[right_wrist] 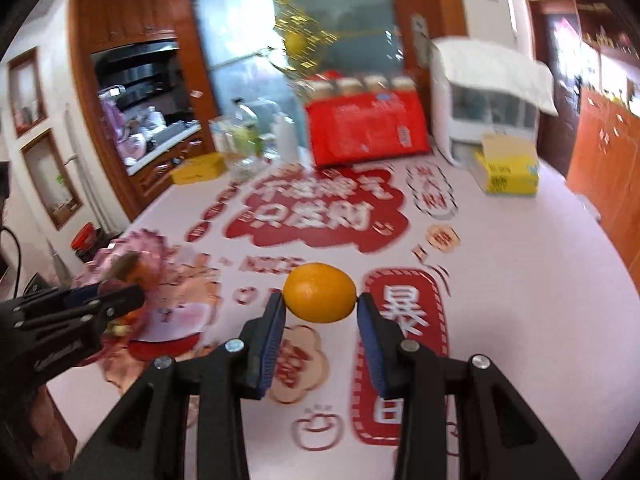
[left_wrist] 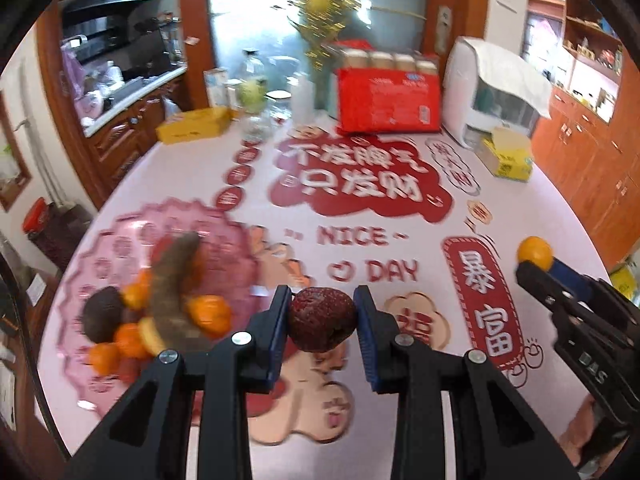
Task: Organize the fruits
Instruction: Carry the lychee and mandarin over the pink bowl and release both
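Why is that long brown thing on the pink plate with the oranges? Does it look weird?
A little. On the pink plate, a long brown fruit lies tilted across the small oranges, propped up rather than flat. It is too blurred to name. Nothing looks spilled or broken.

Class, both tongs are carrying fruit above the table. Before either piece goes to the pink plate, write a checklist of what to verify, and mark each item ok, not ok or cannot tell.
1. Left tongs gripping the dark red wrinkled fruit between both pads: ok.
2. Right tongs gripping the orange between both pads: ok.
3. Both fruits lifted clear of the tablecloth: ok.
4. Pink plate has bare room left near its rim: ok.
5. Fruit already piled on the plate sits stably: cannot tell, the picture is blurred.
6. The two tongs stand well apart: ok.
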Motion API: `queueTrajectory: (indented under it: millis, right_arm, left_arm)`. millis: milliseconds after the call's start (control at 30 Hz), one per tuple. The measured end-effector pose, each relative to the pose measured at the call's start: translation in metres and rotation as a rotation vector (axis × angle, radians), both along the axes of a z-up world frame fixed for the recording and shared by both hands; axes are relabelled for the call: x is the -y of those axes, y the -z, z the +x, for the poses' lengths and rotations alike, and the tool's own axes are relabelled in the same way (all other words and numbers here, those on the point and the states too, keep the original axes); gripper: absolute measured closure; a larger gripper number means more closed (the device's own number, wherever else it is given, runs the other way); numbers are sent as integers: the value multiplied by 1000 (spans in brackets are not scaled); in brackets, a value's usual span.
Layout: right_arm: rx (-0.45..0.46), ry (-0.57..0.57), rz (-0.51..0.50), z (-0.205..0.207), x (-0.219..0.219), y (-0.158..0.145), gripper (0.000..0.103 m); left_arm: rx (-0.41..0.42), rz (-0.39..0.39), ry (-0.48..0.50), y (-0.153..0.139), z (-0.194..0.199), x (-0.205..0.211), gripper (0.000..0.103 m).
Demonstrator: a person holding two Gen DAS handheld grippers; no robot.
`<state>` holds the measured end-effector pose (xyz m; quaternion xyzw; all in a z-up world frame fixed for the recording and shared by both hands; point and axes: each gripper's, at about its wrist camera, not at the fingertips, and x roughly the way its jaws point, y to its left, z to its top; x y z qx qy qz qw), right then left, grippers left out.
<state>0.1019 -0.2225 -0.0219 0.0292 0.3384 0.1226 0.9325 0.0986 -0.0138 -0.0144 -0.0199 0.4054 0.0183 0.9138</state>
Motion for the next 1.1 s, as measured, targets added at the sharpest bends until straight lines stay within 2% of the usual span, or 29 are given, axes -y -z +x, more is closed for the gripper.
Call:
queueTrajectory:
  millis: [233, 400, 500, 700, 867, 1100]
  right_arm:
    - [90, -97, -32, -14, -55, -46, 66]
    - [110, -202, 9, -6, -100, -77, 66]
    - [99, -279, -2, 7, -139, -83, 66]
    - [-9, -378, -55, 36, -209, -49, 66]
    - [-98, -417, -87, 47, -239, -13, 66]
    - [-128, -518, -121, 41, -268, 8, 65]
  left_arm:
    - [70, -1, -154, -41, -20, -76, 73]
    - [121, 6, -256, -65, -30, -128, 73]
    - [107, 6, -312, -63, -28, -157, 73]
    - [17, 9, -401, -26, -17, -201, 73]
    - [-42, -3, -418, 4, -8, -216, 73]
    - [-109, -32, -413, 37, 7, -224, 73]
